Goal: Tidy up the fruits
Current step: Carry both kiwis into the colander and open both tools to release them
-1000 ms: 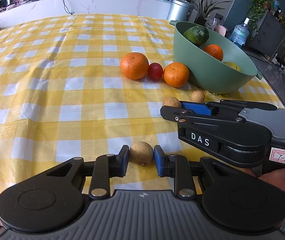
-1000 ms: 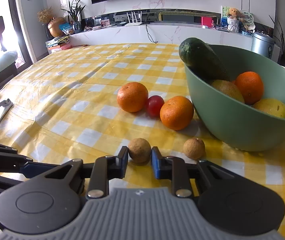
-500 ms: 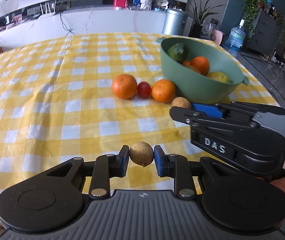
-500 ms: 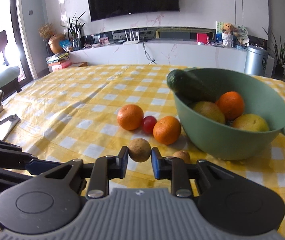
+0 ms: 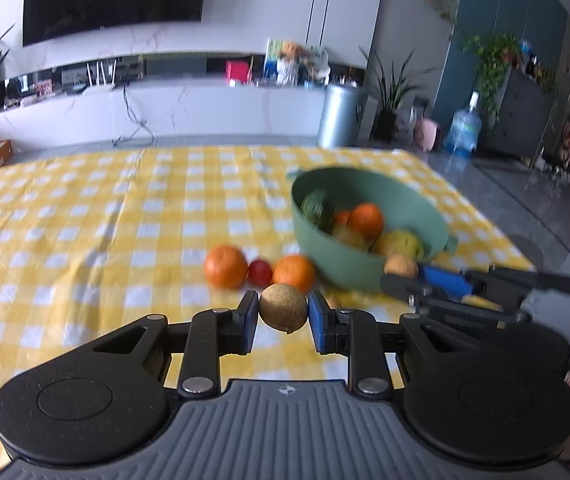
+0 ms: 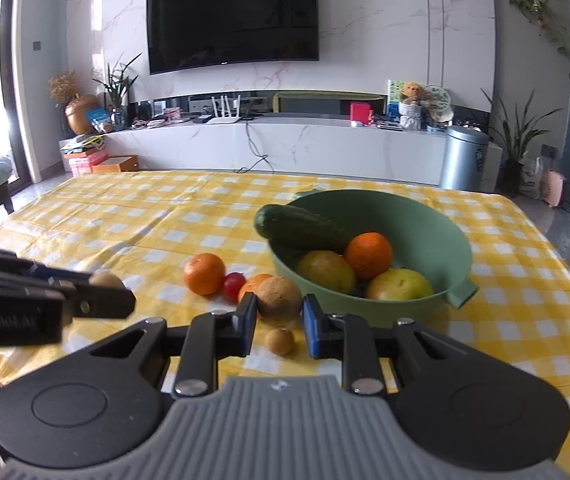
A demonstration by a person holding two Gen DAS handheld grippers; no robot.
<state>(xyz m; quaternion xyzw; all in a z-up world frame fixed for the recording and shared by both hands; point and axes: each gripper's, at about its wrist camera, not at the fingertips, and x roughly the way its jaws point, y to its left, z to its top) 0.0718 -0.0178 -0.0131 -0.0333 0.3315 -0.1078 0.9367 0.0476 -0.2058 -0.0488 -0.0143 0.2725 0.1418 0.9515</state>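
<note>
So the green bowl on the checked tabletop already has a cucumber leaning over its rim, an orange and two yellowish fruits inside. Just left of the bowl sit two more oranges with a small red fruit between them, and one little brown fruit lies in front of it. Left gripper has its fingers clamped on a brown round fruit, lifted off the tabletop. Right gripper is pinching another brown fruit, up near the bowl.
</note>
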